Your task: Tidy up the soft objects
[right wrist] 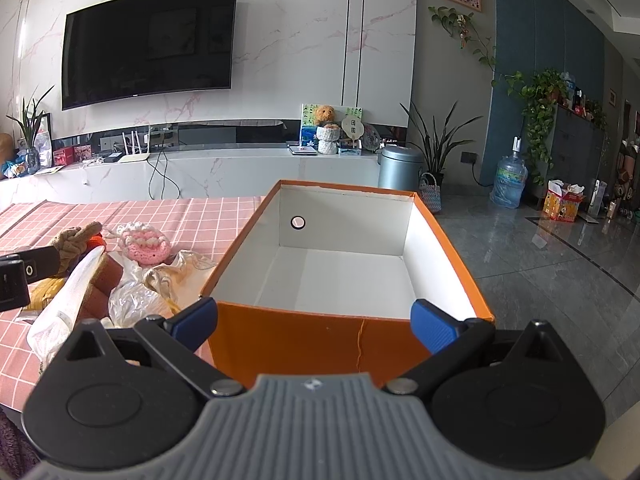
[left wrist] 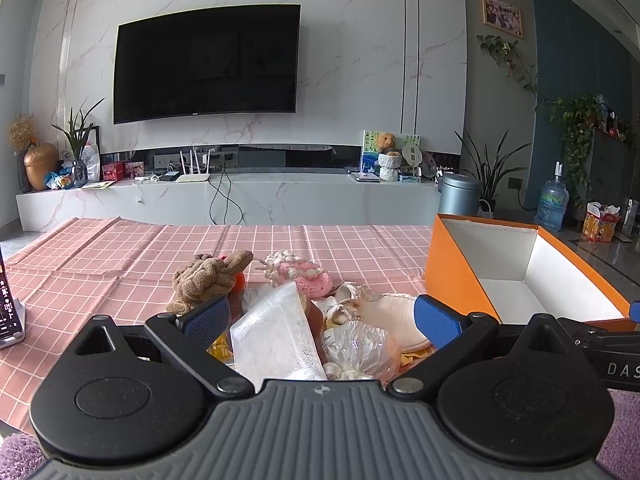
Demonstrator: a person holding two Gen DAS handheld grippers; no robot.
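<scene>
A pile of soft things lies on the pink checked tablecloth [left wrist: 120,256]: a brown plush toy [left wrist: 208,278], a pink-and-white crocheted piece [left wrist: 300,272], a white gauze packet [left wrist: 276,336], a cream pad [left wrist: 394,316] and clear plastic bags [left wrist: 356,348]. My left gripper [left wrist: 322,320] is open, its fingers on either side of the pile's near edge, holding nothing. An orange box [right wrist: 320,332] with a white, empty inside stands to the right of the pile. My right gripper [right wrist: 314,320] is open in front of the box's near wall. The pile also shows in the right wrist view [right wrist: 146,246].
A phone on a stand [left wrist: 8,312] sits at the table's left edge. Behind the table are a marble TV bench [left wrist: 240,196], a wall TV [left wrist: 208,64], plants, a grey bin [left wrist: 458,198] and a water bottle [left wrist: 552,206]. Purple carpet [left wrist: 20,452] lies below.
</scene>
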